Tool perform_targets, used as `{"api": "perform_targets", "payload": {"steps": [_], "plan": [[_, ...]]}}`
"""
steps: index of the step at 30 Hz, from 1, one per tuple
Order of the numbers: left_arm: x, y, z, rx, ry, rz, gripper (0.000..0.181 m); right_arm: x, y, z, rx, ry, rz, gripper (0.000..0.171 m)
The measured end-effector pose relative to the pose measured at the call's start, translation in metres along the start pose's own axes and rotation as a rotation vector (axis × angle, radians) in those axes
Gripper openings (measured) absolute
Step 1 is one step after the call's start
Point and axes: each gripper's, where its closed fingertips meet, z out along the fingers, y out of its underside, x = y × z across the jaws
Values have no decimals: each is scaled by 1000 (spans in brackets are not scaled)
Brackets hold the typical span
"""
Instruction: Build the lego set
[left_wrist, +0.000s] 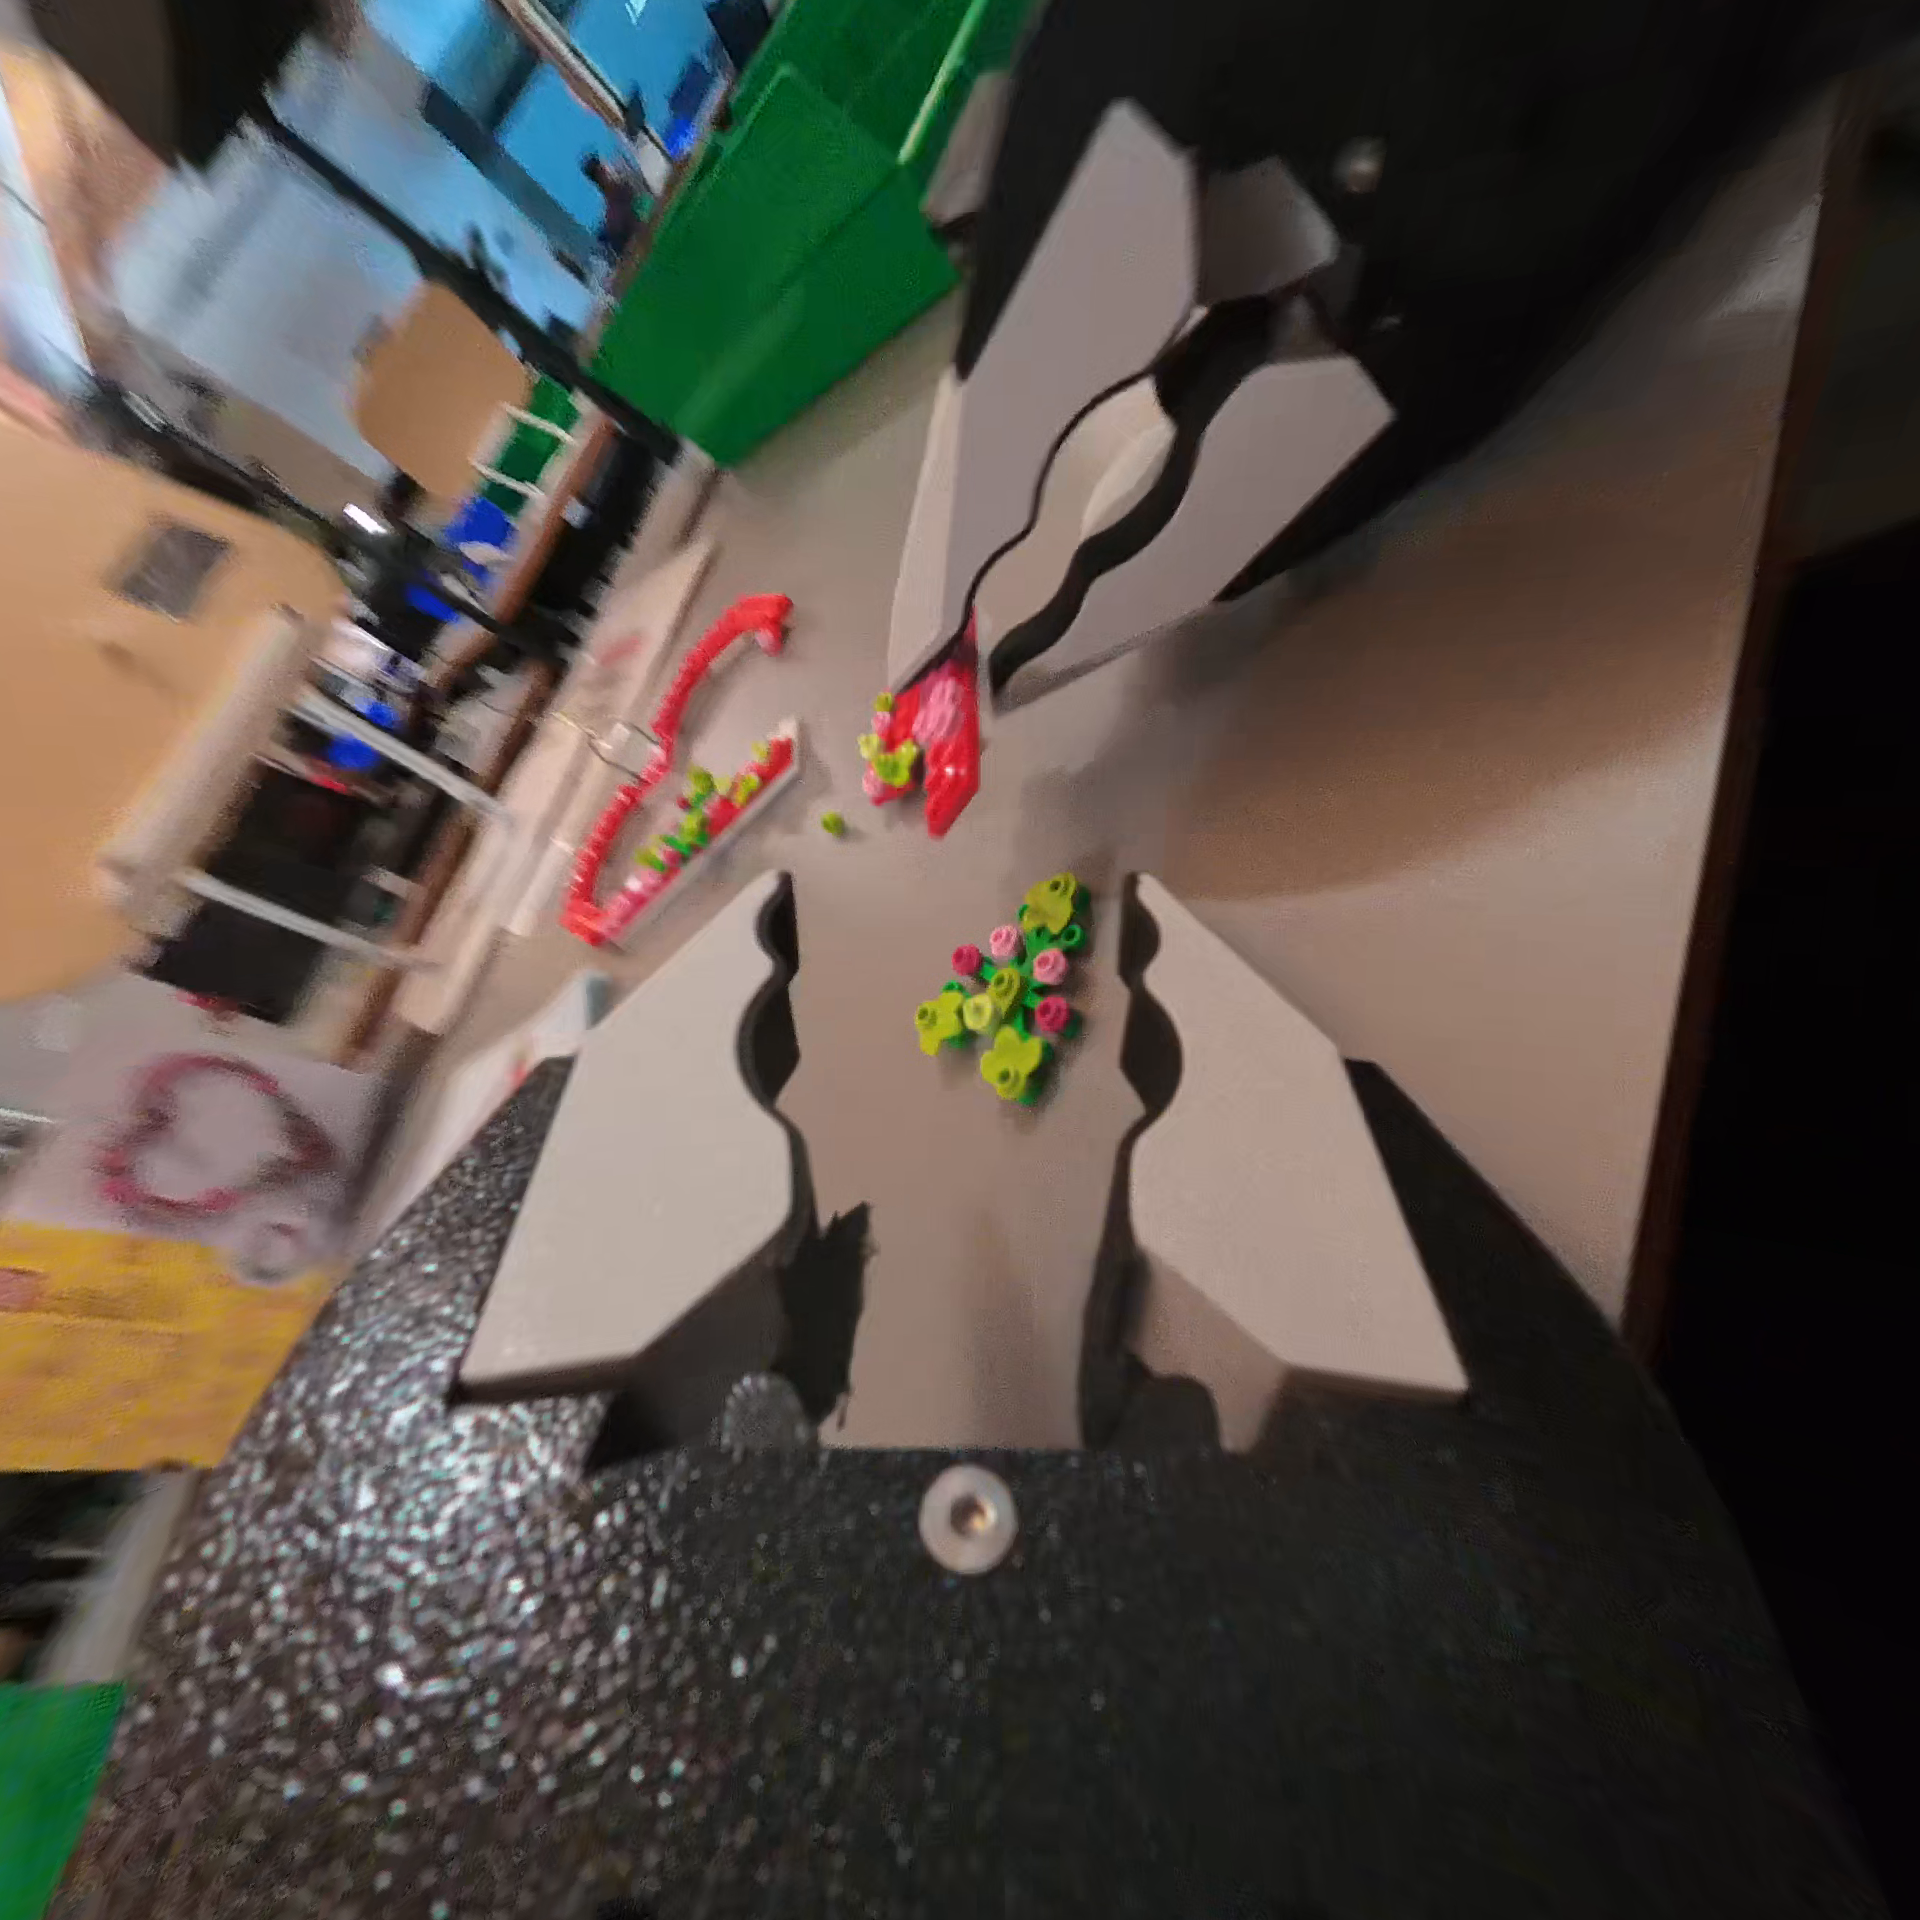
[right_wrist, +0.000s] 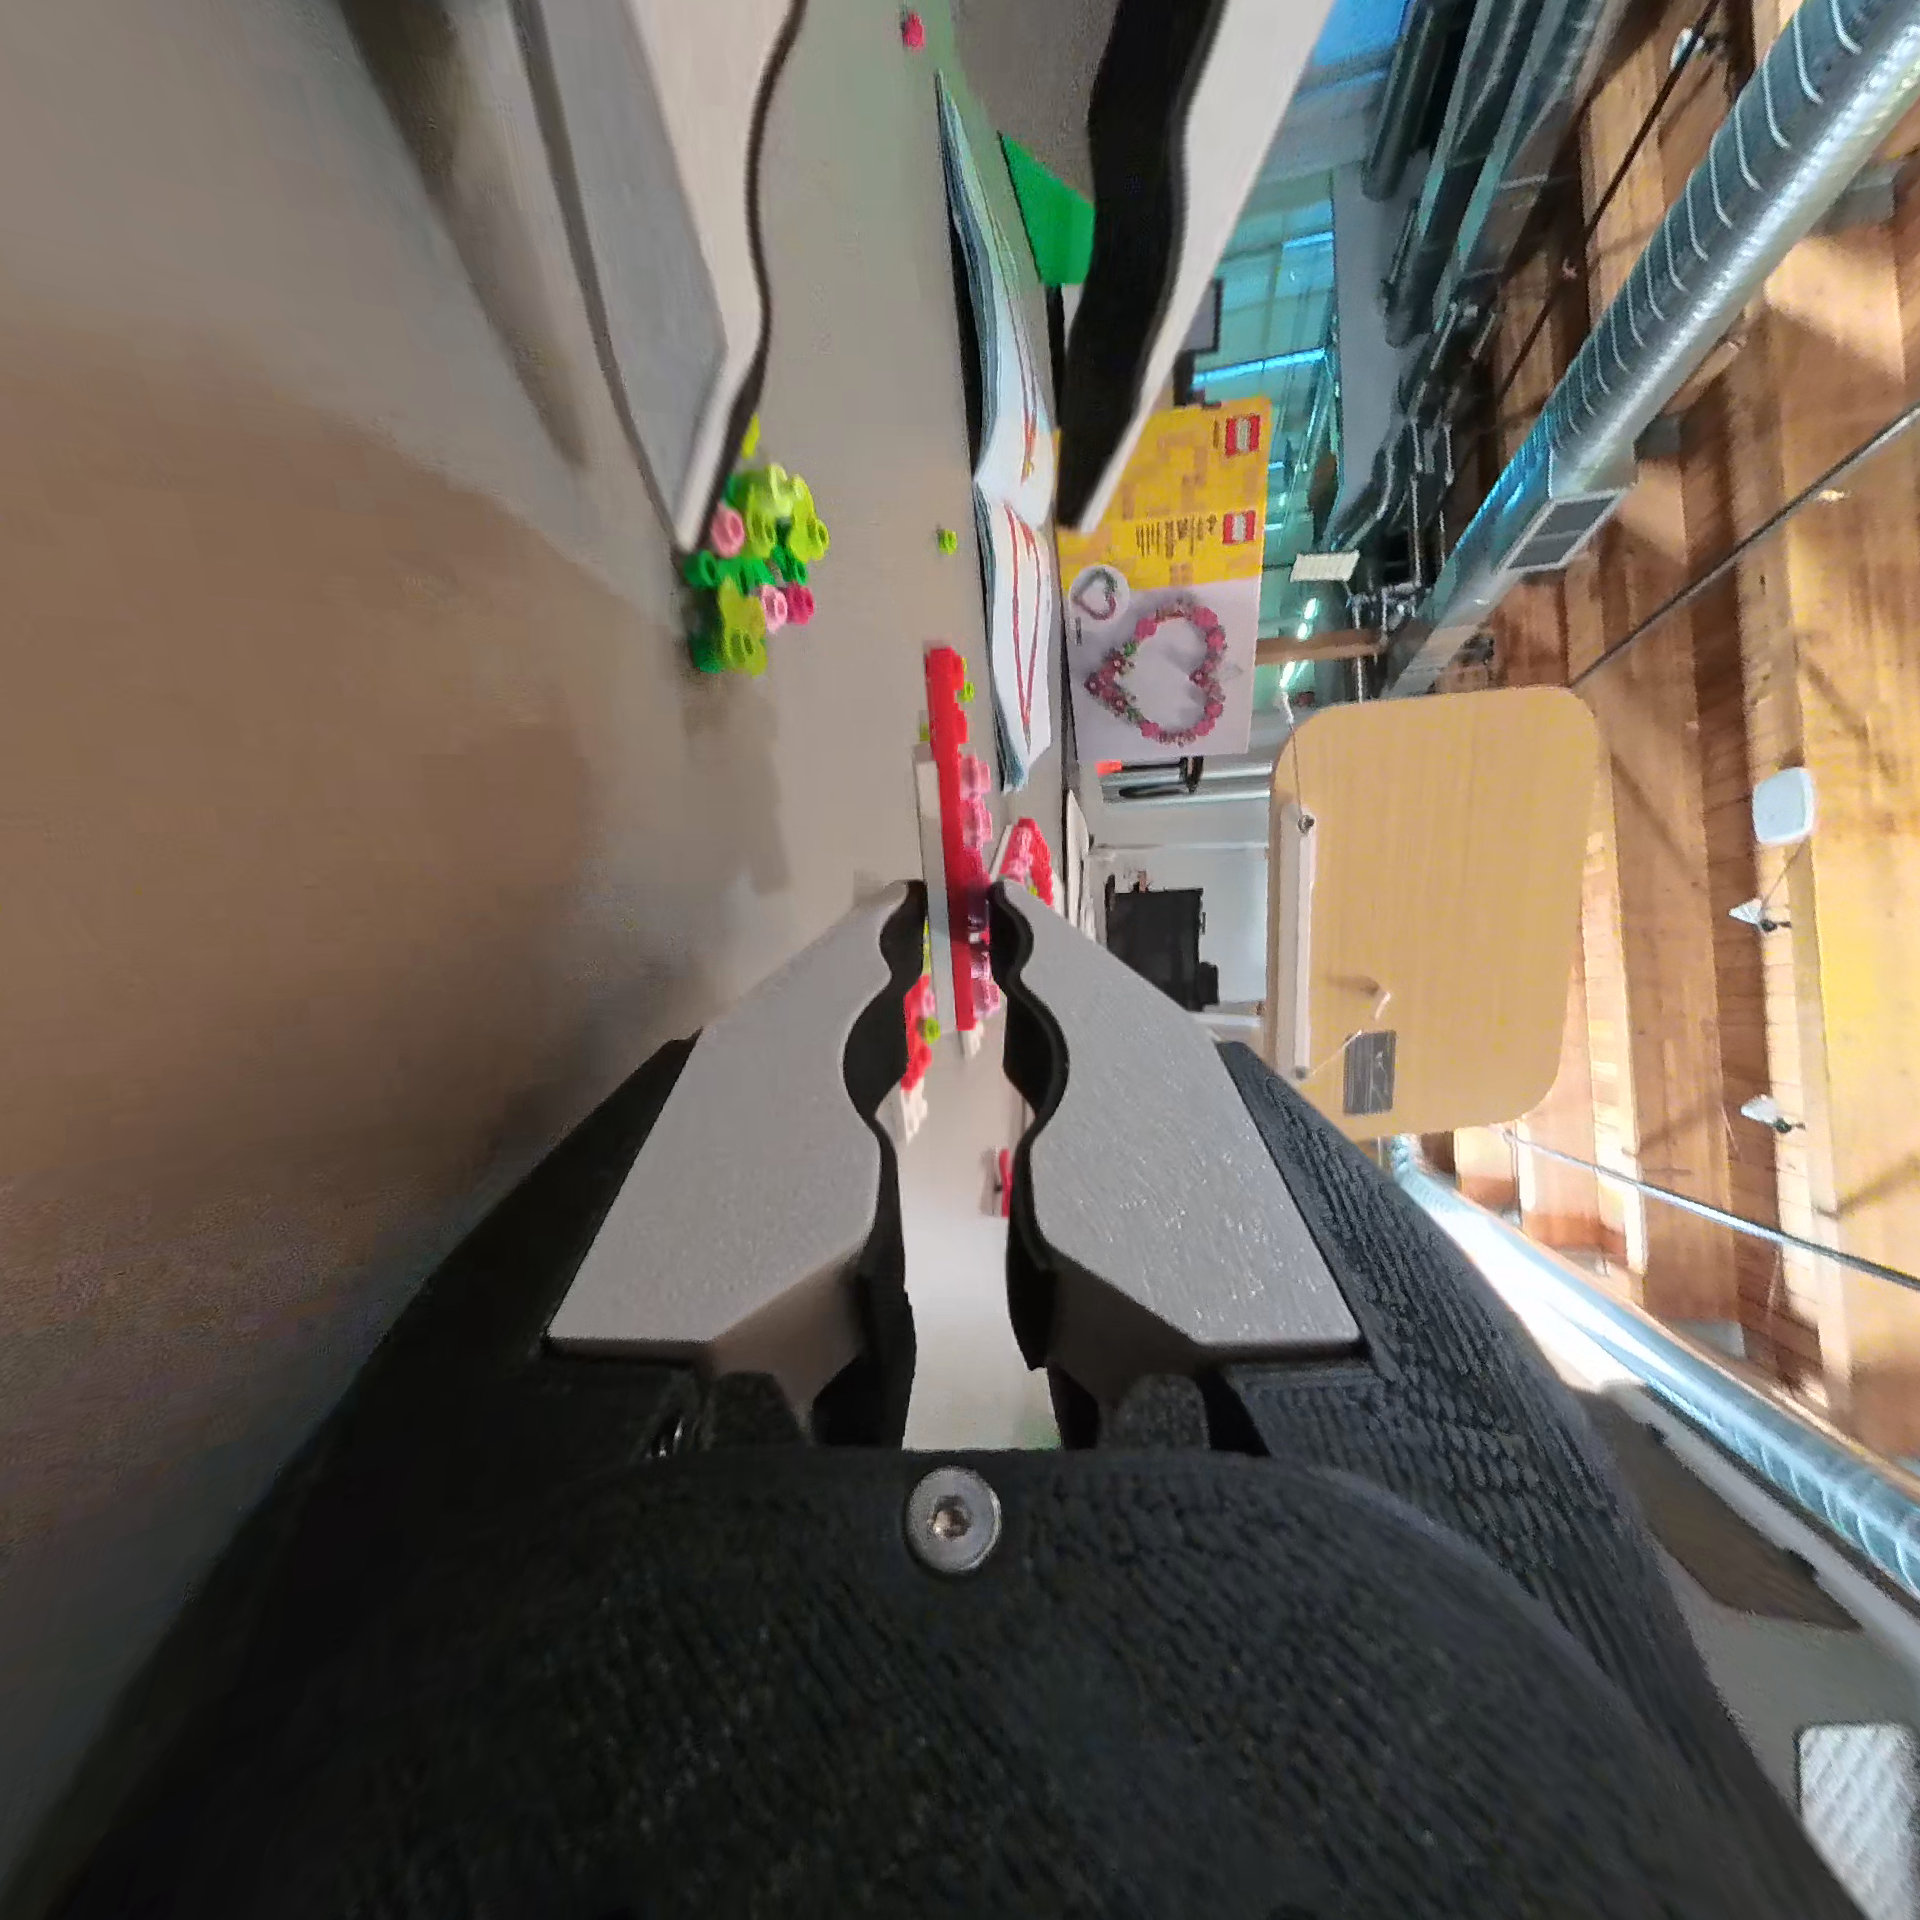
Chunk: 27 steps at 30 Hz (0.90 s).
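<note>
My left gripper (left_wrist: 961, 920) is open and empty, low over the grey table (left_wrist: 1403, 810). A loose cluster of lime, pink and green flower pieces (left_wrist: 1006, 987) lies just ahead between its fingers. My right gripper (left_wrist: 951, 665) comes in from the far side, shut on a red segment with pink and lime flowers (left_wrist: 948, 743). In the right wrist view the right gripper (right_wrist: 961, 899) clamps that red segment (right_wrist: 948, 769) edge-on. The flower cluster (right_wrist: 753, 566) lies beyond it, by one of the left gripper's fingers (right_wrist: 665, 260). A red curved heart-frame half (left_wrist: 675, 748) lies to the left.
A tiny lime piece (left_wrist: 831, 824) lies loose between the frame and the held segment. The set's yellow box (right_wrist: 1164, 582) and an open instruction booklet (right_wrist: 1013, 582) stand at the table's side. Green bins (left_wrist: 790, 281) sit at the far end. The table edge (left_wrist: 1704, 831) runs on the right.
</note>
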Motion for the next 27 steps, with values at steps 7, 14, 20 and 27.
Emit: {"api": "perform_targets", "payload": {"steps": [7,14,20,27], "plan": [[-2,27,-5,-96,180,-360,53,-4,-6,-14,23,10,-5,11],[9,32,-9,-160,278,-469,39,-4,-6,-13,9,31,-70,10],[8,33,-9,-150,271,-443,26,-6,-10,-11,16,32,-108,10],[7,38,-9,-186,270,-481,24,-5,-11,-10,6,48,-132,10]]}}
